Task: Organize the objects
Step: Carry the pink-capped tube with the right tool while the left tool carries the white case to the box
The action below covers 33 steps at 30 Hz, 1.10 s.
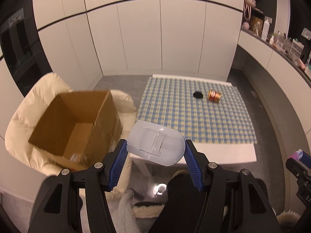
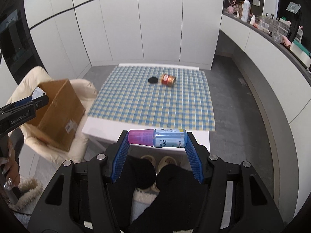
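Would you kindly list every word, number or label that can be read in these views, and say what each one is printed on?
"GenRobot.AI": on the black body of the left gripper, seen in the right wrist view.
"64" above "05", digits partly cut off: on the label of the blue bottle held in the right gripper.
Other print on that bottle label: too small to read.
Red can label: blurred.
Sticker on the cardboard box: blurred.

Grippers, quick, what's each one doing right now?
Left gripper: shut on a translucent white case.
Right gripper: shut on a small blue bottle with pink cap.
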{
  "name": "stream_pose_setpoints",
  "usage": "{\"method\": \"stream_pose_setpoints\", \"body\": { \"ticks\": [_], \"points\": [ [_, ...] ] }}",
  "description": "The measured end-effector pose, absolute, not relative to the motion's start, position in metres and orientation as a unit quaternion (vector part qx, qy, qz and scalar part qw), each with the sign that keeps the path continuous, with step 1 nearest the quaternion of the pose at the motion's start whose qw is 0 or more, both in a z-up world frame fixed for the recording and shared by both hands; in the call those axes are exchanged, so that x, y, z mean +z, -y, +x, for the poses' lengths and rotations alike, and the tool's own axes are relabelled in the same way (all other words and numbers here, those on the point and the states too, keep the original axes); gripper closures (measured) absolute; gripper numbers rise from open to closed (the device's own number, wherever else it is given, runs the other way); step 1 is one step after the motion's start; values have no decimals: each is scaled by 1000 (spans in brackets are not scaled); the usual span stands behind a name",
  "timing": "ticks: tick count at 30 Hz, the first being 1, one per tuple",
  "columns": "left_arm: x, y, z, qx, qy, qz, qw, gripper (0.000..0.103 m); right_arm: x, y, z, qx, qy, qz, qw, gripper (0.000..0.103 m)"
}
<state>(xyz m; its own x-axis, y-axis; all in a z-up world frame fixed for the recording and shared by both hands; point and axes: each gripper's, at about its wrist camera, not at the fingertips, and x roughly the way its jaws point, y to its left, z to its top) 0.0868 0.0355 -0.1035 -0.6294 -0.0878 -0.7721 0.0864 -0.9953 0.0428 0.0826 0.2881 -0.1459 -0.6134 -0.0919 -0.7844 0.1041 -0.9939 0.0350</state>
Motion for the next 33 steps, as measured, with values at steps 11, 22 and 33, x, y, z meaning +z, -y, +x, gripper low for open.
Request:
{"method": "stream_pose_setpoints", "body": {
  "ticks": [11,22,33],
  "points": [
    [-120,-37,107,-896,3,442,38,44,-161,-287,111,-891,-8,449,62,43],
    [-118,-40,104,-899,9,437,37,44,-160,-283,110,-892,-8,446,68,43],
    [-121,-38,103,-897,10,440,36,44,-164,-278,106,-890,-12,451,72,43]
  ]
}}
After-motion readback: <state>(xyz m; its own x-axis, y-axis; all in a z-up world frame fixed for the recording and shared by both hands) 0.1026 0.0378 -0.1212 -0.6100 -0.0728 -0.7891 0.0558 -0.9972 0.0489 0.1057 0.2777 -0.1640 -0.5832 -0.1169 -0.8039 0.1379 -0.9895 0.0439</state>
